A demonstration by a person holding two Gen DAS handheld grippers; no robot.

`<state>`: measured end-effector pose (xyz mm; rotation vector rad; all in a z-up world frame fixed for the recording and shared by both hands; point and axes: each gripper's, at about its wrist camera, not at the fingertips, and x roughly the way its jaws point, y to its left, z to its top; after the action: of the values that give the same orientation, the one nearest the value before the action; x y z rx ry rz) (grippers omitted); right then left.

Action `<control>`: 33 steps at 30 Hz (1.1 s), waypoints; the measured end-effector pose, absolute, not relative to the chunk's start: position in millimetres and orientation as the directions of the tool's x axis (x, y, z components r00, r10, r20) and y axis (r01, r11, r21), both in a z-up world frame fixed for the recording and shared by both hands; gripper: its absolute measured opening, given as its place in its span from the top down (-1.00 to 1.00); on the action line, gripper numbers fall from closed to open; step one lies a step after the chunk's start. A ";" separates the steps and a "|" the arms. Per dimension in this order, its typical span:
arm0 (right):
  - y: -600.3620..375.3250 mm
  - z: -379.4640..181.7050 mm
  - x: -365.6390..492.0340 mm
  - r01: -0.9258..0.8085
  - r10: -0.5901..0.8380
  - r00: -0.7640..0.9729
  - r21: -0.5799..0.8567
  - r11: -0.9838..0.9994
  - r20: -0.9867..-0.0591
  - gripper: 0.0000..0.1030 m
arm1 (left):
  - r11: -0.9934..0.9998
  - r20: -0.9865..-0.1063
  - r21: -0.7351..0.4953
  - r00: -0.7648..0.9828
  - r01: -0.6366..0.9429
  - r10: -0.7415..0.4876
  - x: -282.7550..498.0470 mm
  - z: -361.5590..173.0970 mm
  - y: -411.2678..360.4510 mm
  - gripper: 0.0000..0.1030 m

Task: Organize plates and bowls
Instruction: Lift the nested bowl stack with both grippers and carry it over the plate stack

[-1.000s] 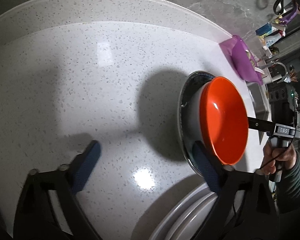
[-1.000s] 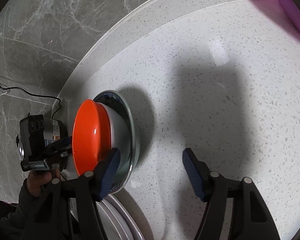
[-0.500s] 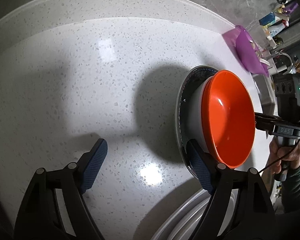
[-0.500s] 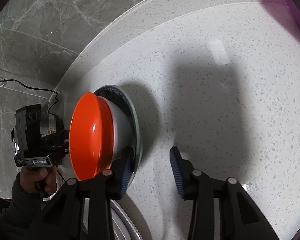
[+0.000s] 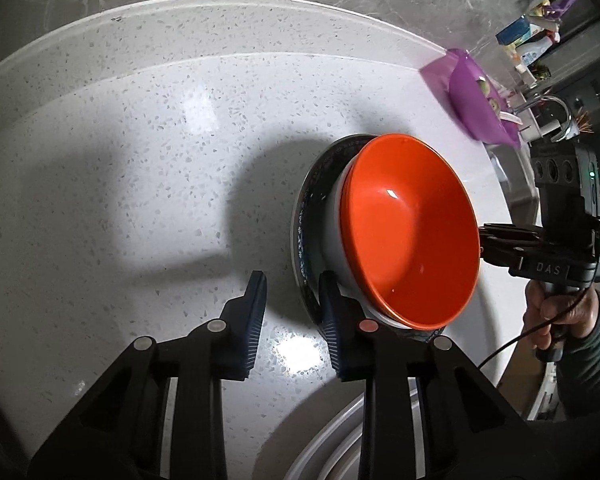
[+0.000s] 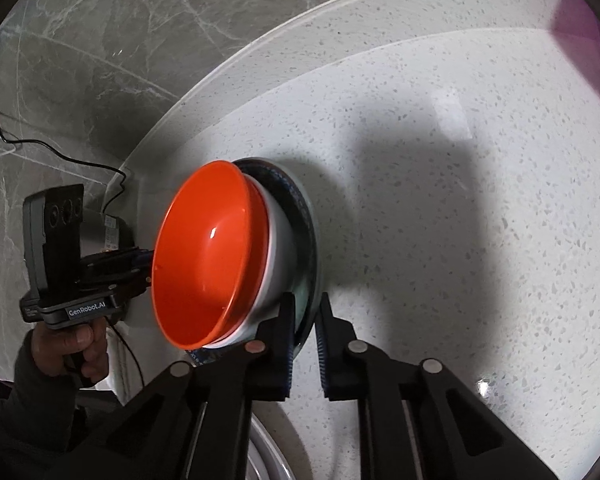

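An orange bowl (image 5: 410, 228) sits nested in a white bowl (image 5: 334, 236) on a dark blue patterned plate (image 5: 306, 220) on the speckled white counter. My left gripper (image 5: 292, 312) is closing around the plate's near rim, with a gap still between its fingers. My right gripper (image 6: 303, 344) is shut on the plate's opposite rim (image 6: 308, 264). The orange bowl (image 6: 208, 256) and white bowl (image 6: 278, 252) show in the right wrist view too. Each view shows the other gripper beyond the stack.
A stack of white plates (image 5: 332, 448) lies at the near edge, also in the right wrist view (image 6: 264, 456). A purple basin (image 5: 476, 100) stands at the counter's far right, with a sink tap and clutter behind. A grey marble wall backs the counter.
Both grippers have closed in on the plate's rim from wide open: the right one now pinches it, the left one has narrowed around it. The stack has barely moved.
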<state>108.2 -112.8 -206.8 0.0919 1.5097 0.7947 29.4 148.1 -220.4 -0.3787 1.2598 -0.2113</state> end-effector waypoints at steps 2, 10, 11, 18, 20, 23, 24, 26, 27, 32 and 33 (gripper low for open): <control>-113.1 -207.2 107.7 -0.406 0.517 -0.131 0.521 0.751 -0.846 0.74 | 0.919 -0.885 -0.390 0.297 -0.050 -0.359 30.2 -220.0 145.7 0.63; -104.1 -203.5 101.2 -0.443 0.490 -0.095 0.478 0.759 -0.866 0.73 | 0.932 -0.893 -0.359 0.304 -0.038 -0.332 33.0 -219.0 136.6 0.82; -103.0 -203.3 100.8 -0.444 0.491 -0.094 0.478 0.758 -0.866 0.73 | 0.935 -0.895 -0.353 0.305 -0.042 -0.325 33.2 -219.1 136.4 0.82; -97.3 -202.3 98.9 -0.449 0.472 -0.071 0.450 0.772 -0.879 0.73 | 0.935 -0.894 -0.352 0.312 -0.049 -0.321 32.9 -219.8 135.1 0.84; -95.7 -202.8 98.0 -0.446 0.469 -0.067 0.447 0.776 -0.881 0.73 | 0.933 -0.892 -0.356 0.314 -0.046 -0.325 33.1 -219.7 134.3 0.84; -98.9 -201.1 98.6 -0.439 0.471 -0.056 0.446 0.780 -0.880 0.73 | 0.931 -0.889 -0.363 0.316 -0.044 -0.332 34.3 -218.9 132.2 0.84; -99.4 -200.7 99.3 -0.435 0.471 -0.054 0.445 0.782 -0.881 0.73 | 0.930 -0.888 -0.366 0.316 -0.043 -0.335 35.1 -218.4 132.1 0.84; -100.5 -199.6 100.5 -0.429 0.473 -0.052 0.448 0.784 -0.879 0.73 | 0.927 -0.885 -0.372 0.318 -0.041 -0.341 35.9 -216.1 131.2 0.84; -101.2 -198.9 101.3 -0.428 0.474 -0.051 0.448 0.785 -0.879 0.73 | 0.927 -0.884 -0.374 0.319 -0.041 -0.342 36.0 -214.7 131.0 0.84; -105.9 -190.1 101.7 -0.432 0.479 -0.044 0.449 0.782 -0.877 0.73 | 0.927 -0.882 -0.373 0.328 -0.044 -0.339 32.2 -202.3 131.5 0.84; -105.9 -186.9 101.3 -0.435 0.481 -0.041 0.449 0.780 -0.876 0.73 | 0.927 -0.881 -0.373 0.331 -0.044 -0.339 31.3 -199.7 131.4 0.84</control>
<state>101.3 -105.9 -186.9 0.0395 1.4325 0.7393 31.3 131.4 -199.7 -0.3595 1.2253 -0.1979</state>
